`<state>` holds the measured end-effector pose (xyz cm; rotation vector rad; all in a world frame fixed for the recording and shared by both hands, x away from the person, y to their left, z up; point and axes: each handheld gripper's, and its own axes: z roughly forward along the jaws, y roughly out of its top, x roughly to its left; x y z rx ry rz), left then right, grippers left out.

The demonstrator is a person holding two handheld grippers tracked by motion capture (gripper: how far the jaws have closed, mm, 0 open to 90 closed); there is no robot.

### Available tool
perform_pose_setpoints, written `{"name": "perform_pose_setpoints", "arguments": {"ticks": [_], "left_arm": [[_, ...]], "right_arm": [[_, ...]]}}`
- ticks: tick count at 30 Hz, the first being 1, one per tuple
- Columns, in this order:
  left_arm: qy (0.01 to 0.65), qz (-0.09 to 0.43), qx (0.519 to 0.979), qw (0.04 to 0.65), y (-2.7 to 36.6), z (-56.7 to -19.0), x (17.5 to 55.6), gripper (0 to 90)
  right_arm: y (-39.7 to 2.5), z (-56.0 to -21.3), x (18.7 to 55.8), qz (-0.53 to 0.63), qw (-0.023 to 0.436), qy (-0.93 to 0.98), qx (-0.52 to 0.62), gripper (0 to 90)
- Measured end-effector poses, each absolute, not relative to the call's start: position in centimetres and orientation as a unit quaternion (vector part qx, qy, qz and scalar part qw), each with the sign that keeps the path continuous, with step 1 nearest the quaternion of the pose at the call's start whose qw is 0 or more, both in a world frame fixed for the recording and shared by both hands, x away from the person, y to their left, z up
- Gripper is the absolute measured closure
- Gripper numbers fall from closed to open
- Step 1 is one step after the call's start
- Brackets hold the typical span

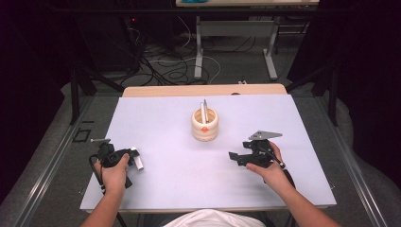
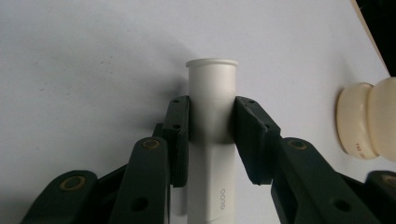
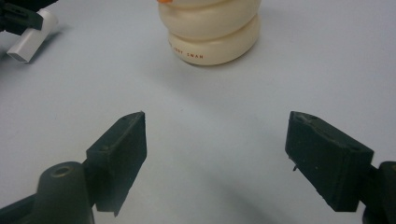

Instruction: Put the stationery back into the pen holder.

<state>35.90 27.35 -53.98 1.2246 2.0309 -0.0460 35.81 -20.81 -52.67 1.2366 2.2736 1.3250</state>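
Left tool (image 2: pixel 211 135) pinches a white tube (image 2: pixel 211 107) low on the lilac worktop (image 1: pixel 175 165) while the right tool (image 3: pixel 215 154) waits with jaws spread.

At the worktop's centre stands one cream ribbed holder (image 1: pixel 204 126), an orange spot on its front, with a single pale pen-like stick (image 1: pixel 204 111) standing upright inside it. The left hand (image 1: pixel 115 172) lies near the front left edge, its tool closed on both sides of the one white tube, which lies close to the surface. The right hand (image 1: pixel 267 165) rests front right, tool pointed toward the holder and well apart from it. Two tools, one tube, one holder.
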Motion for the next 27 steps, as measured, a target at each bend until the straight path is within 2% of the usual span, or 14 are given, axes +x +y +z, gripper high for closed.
{"name": "perform_pose_setpoints", "arguments": {"ticks": [14,27], "left_arm": [[0.739,0.025,0.550,0.388,25.2,-52.5,35.5,67.1],[0.692,0.059,0.589,0.413,23.7,-51.3,34.8,67.1]], "right_arm": [[-20.6,-52.7,35.7,0.455,0.117,0.777,0.419,20.4],[-20.5,-52.5,35.7,0.467,0.120,0.775,0.410,23.5]]}}
